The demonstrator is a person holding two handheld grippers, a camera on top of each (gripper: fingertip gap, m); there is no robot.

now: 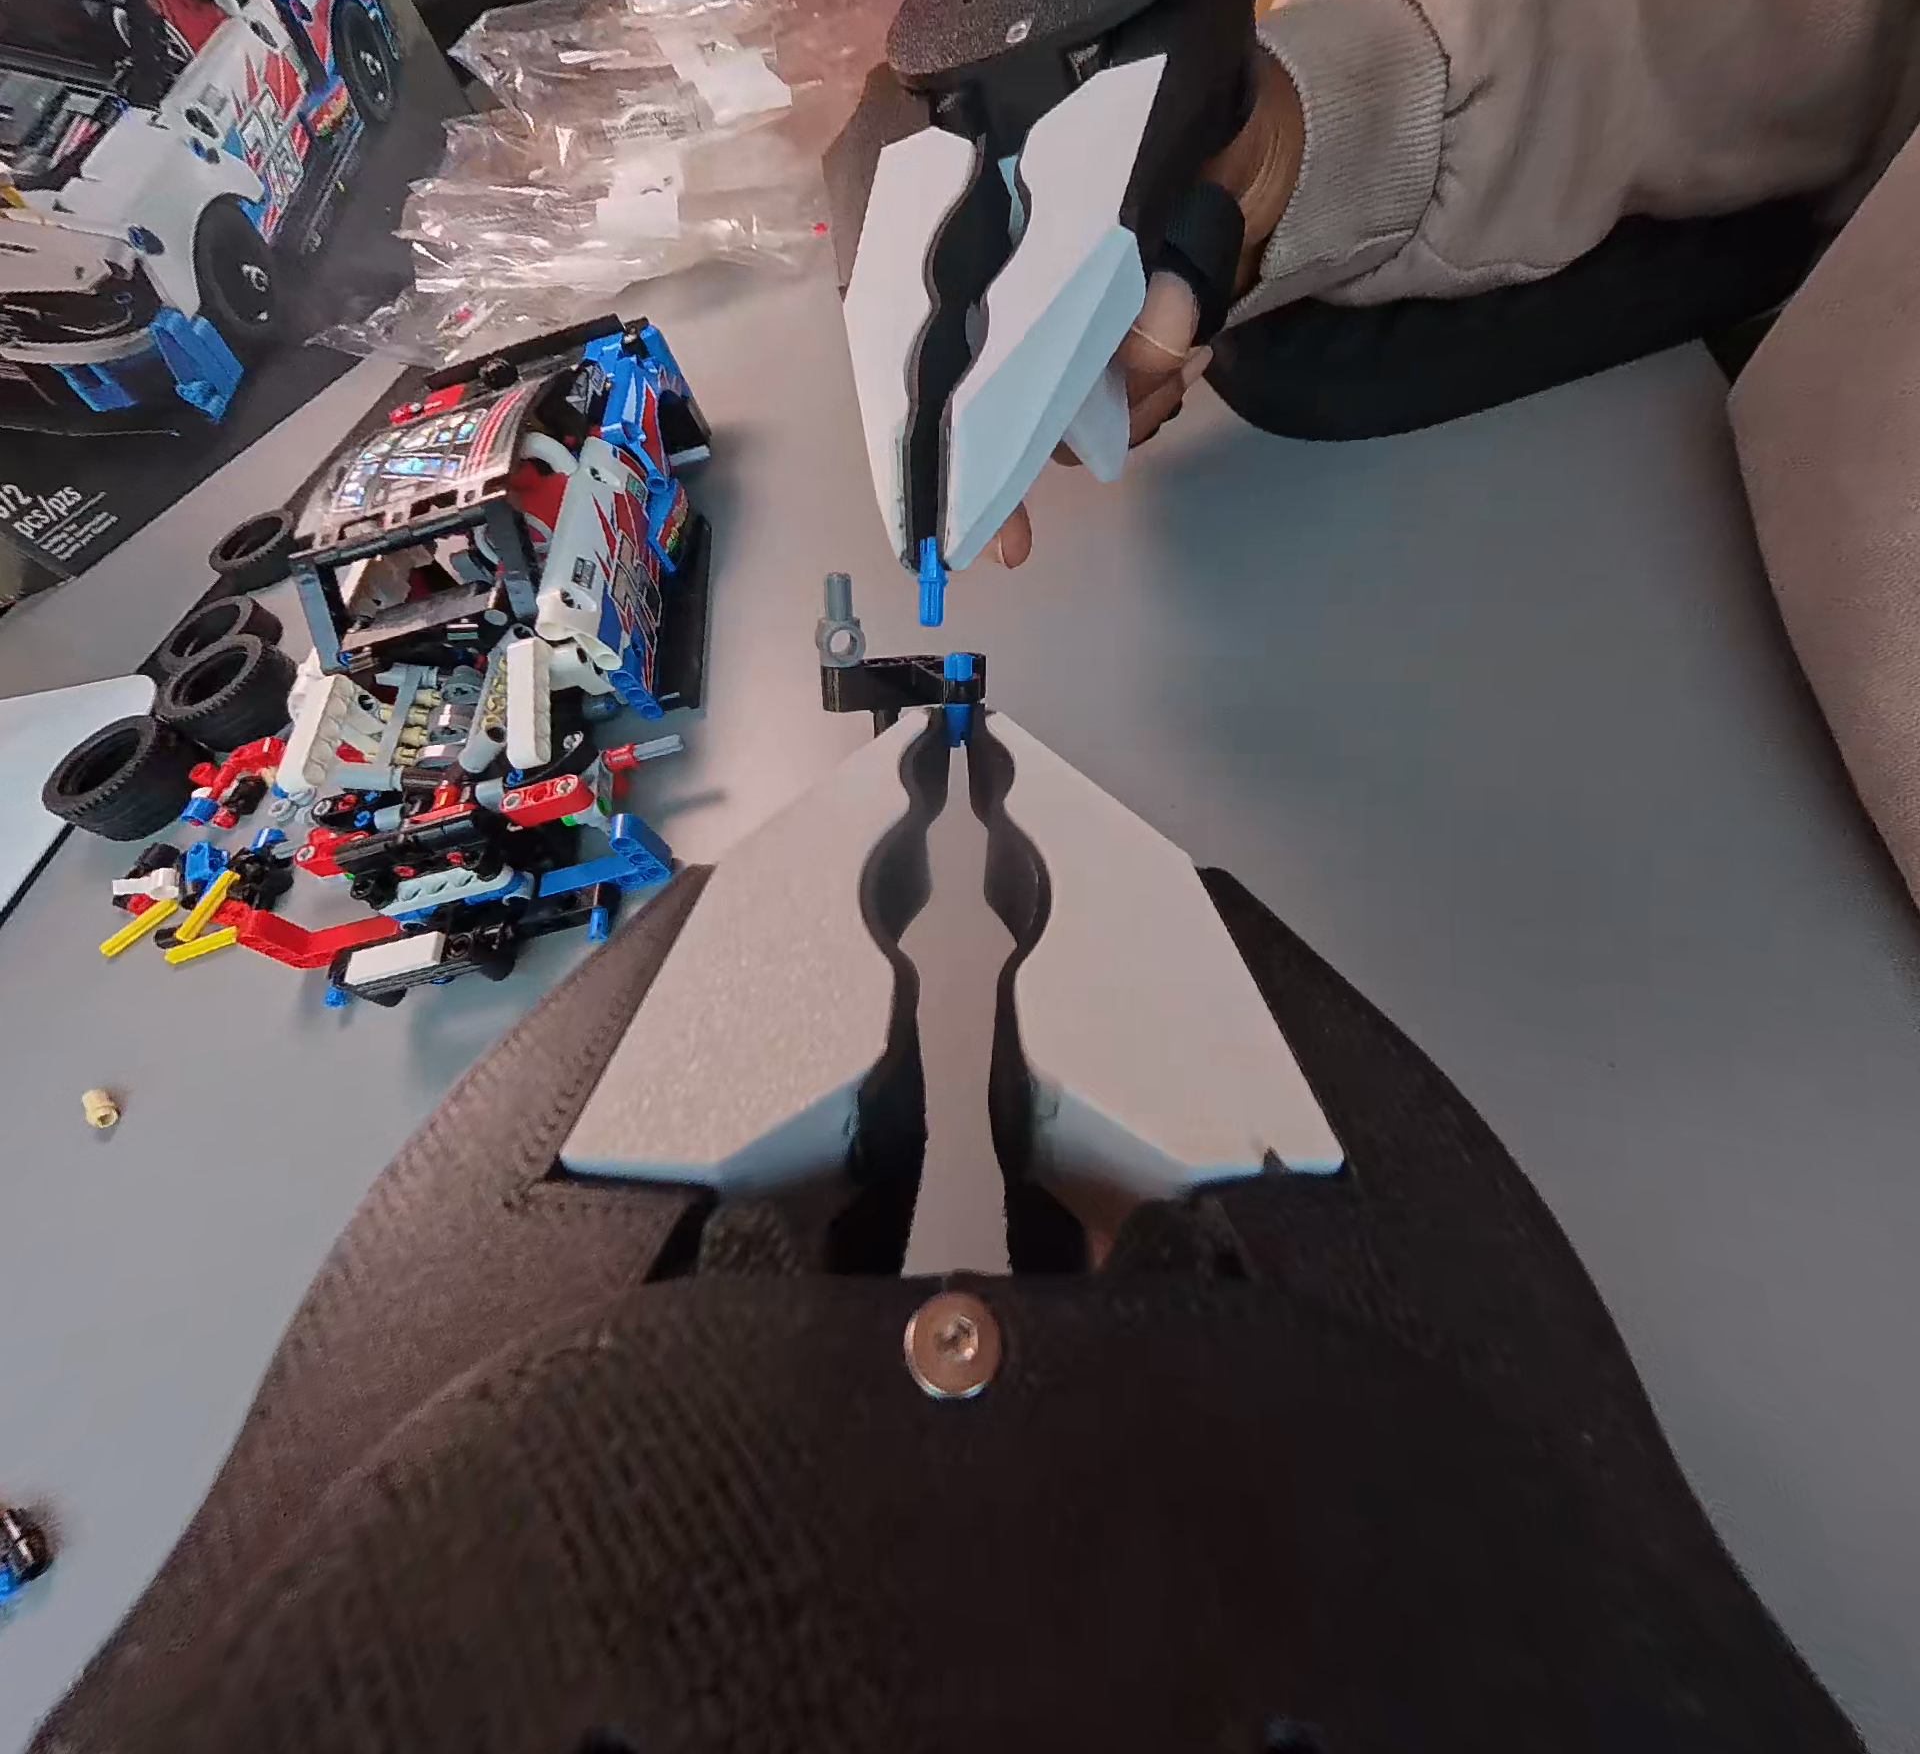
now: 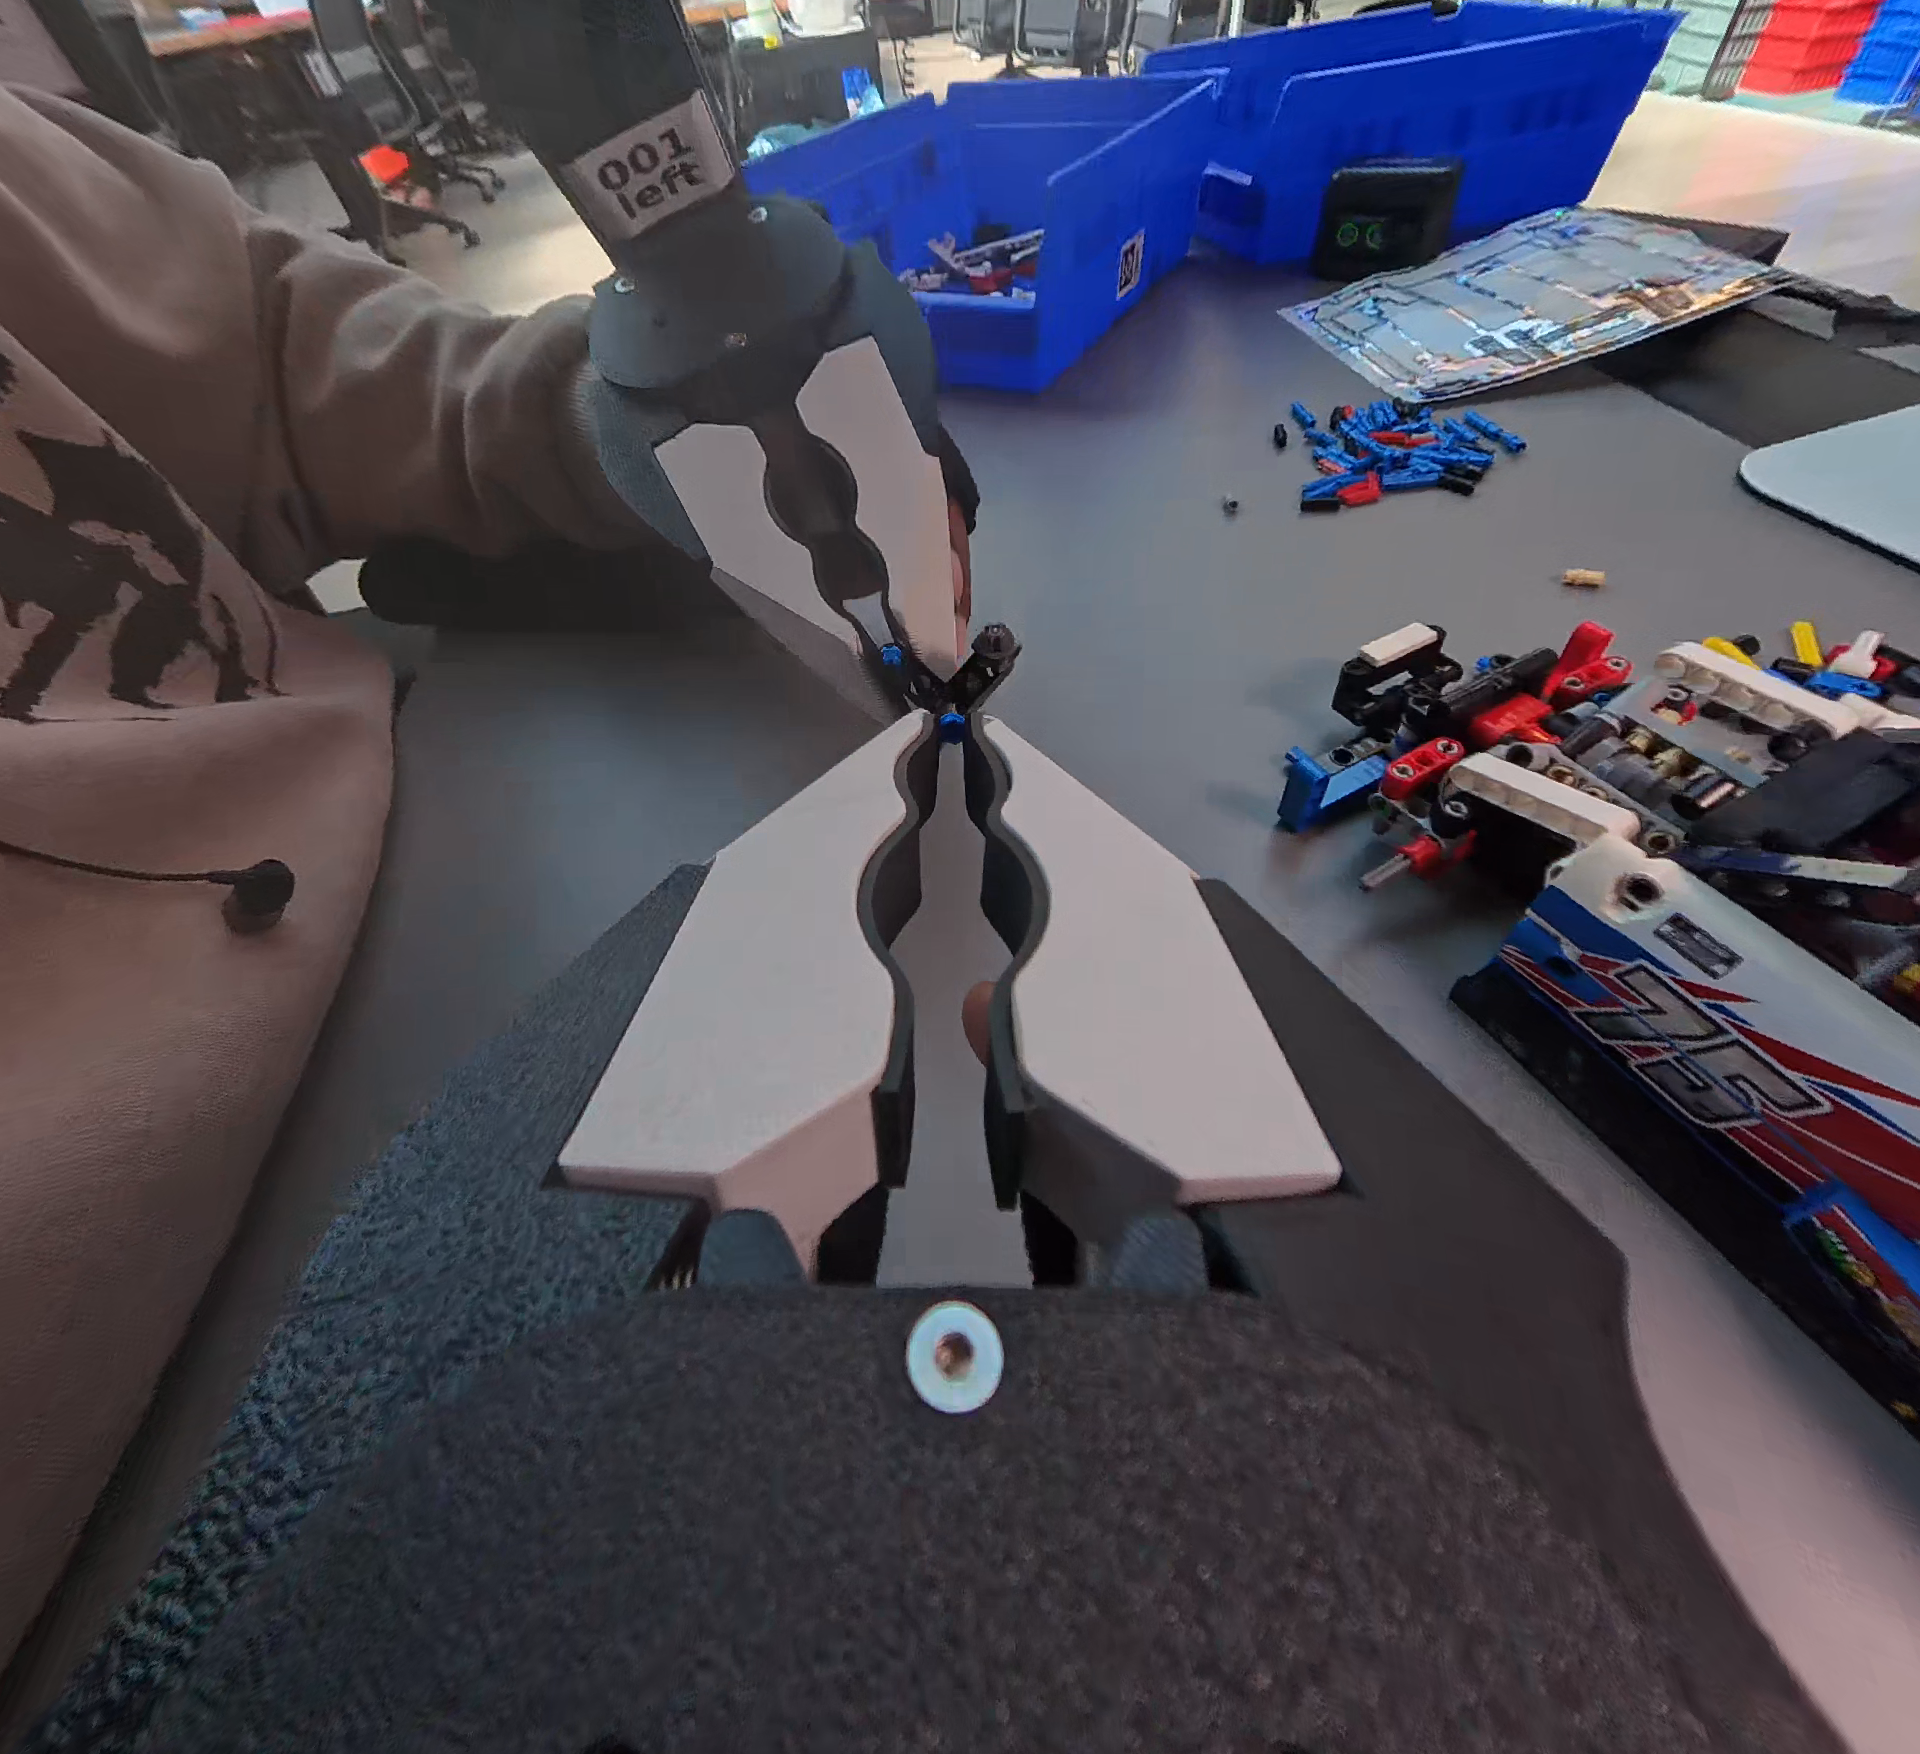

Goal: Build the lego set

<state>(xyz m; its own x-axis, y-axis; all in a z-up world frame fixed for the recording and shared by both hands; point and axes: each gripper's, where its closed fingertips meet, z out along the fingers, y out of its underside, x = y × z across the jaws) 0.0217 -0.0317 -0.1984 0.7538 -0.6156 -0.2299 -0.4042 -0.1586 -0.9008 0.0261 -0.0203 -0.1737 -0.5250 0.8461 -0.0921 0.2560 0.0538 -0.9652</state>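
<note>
Blue pin (image 1: 931, 584) sat clamped in the right gripper (image 1: 928, 561), just above a small black beam assembly (image 1: 896, 678) that the left gripper (image 1: 958, 725) pinched, seemingly by its own blue pin, over the grey table (image 1: 1455, 769).

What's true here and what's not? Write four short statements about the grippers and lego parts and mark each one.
1. The left gripper is shut on the black piece. True.
2. The right gripper is open and empty. False: it is shut on a blue pin.
3. The blue pin is already seated in the black piece. False: the left wrist view shows a gap between them.
4. Black tyres lie loose on the table beside the partly built car. True.
</note>
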